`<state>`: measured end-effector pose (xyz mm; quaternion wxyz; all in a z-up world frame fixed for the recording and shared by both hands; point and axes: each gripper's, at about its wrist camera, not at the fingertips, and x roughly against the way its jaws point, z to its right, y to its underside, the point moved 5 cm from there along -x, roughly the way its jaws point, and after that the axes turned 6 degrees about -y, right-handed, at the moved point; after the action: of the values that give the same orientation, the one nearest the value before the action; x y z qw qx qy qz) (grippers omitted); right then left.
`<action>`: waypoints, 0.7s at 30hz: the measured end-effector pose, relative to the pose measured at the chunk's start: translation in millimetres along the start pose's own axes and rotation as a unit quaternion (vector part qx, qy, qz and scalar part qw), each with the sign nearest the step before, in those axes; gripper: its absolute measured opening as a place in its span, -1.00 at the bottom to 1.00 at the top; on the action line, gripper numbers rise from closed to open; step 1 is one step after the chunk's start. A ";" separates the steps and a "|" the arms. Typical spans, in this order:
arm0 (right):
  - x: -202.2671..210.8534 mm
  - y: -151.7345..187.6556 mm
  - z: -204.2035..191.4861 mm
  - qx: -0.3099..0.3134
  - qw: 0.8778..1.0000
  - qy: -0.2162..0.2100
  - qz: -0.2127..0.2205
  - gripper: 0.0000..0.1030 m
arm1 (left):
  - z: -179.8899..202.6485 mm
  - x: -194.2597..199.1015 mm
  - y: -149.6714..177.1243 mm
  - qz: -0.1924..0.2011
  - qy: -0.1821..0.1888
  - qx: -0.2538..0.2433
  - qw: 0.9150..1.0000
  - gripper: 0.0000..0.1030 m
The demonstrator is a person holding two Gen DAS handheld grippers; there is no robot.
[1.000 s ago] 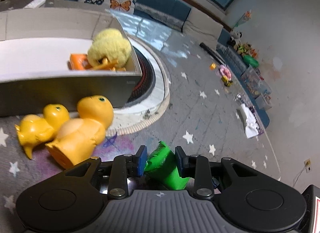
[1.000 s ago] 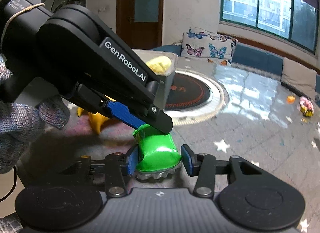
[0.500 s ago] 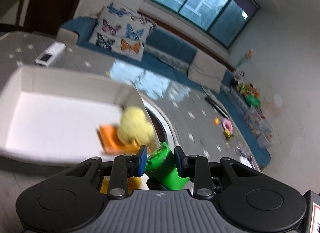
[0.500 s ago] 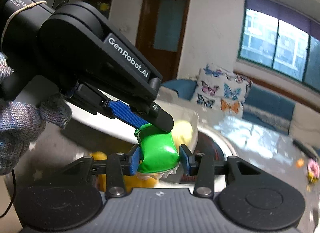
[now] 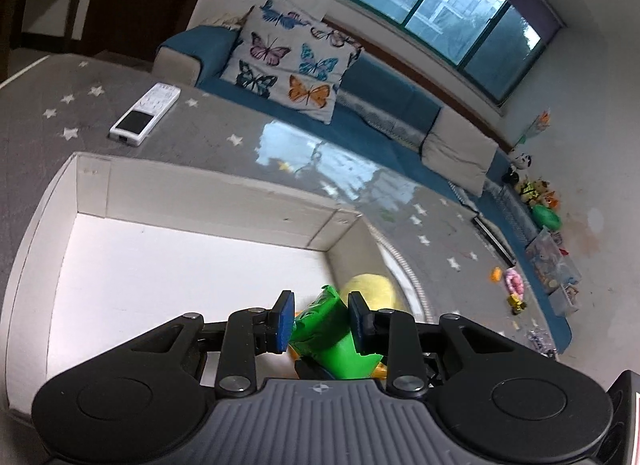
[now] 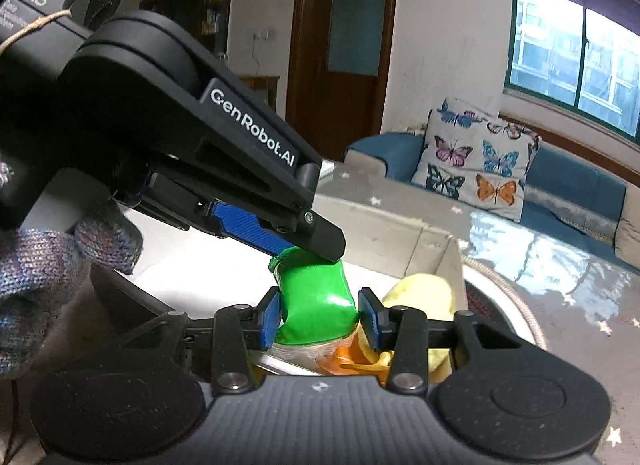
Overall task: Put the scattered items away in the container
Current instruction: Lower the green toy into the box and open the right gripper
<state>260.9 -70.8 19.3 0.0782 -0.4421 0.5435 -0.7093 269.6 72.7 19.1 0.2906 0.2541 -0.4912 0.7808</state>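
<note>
— Above the white cardboard box point(image 5: 208, 201), right over its corner by the round hotplate, what are the two of them holding?

— One green packet point(image 6: 316, 297), shared. The right gripper point(image 6: 318, 319) has its blue pads point(image 6: 269, 319) pressed on either side of the packet's fat lower part, jaws narrowed to just that width. The left gripper point(image 5: 320, 319) comes in from the box's far side and has its jaws clamped on the crimped upper end.

— Which way does the packet lie?

— In the right wrist view its long axis runs up and slightly left, crimped end uppermost, a pale ridged end at the bottom. In the left wrist view it tilts away, crimped tip pointing toward the box's far wall.

— Is it touching the box?

— I cannot tell; it looks lifted clear of the floor of the box, held only by the pads.

— Anything already inside the box?

— A fuzzy yellow plush toy point(image 5: 370, 291) in the same corner, with an orange item point(image 6: 340, 361) beside it, directly under the packet.

— And the hand?

— A knit-gloved hand point(image 6: 48, 277) grips the left tool's handle. Beyond the box, a white remote point(image 5: 145, 114) lies on the starred grey surface.
</note>
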 end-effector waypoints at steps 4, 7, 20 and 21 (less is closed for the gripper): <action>-8.7 5.6 2.8 -0.001 1.000 0.000 -0.012 -0.17 | -4.9 -4.5 1.8 -0.004 0.003 0.001 1.000 -0.37; -8.8 6.2 2.2 0.000 1.000 0.001 -0.012 -0.14 | -5.9 -3.1 3.2 -0.002 0.005 0.002 1.000 -0.37; 9.1 -1.5 -0.4 0.009 1.000 0.016 0.010 -0.04 | -4.7 10.4 10.0 0.006 0.000 -0.002 1.000 -0.36; 11.1 -1.8 -1.0 0.011 1.000 0.017 0.011 -0.04 | -4.3 11.8 10.6 0.006 -0.001 -0.003 1.000 -0.36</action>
<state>254.2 -75.9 26.8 0.0818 -0.4232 0.5416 -0.7217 253.4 75.3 18.9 0.2860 0.2507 -0.4952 0.7811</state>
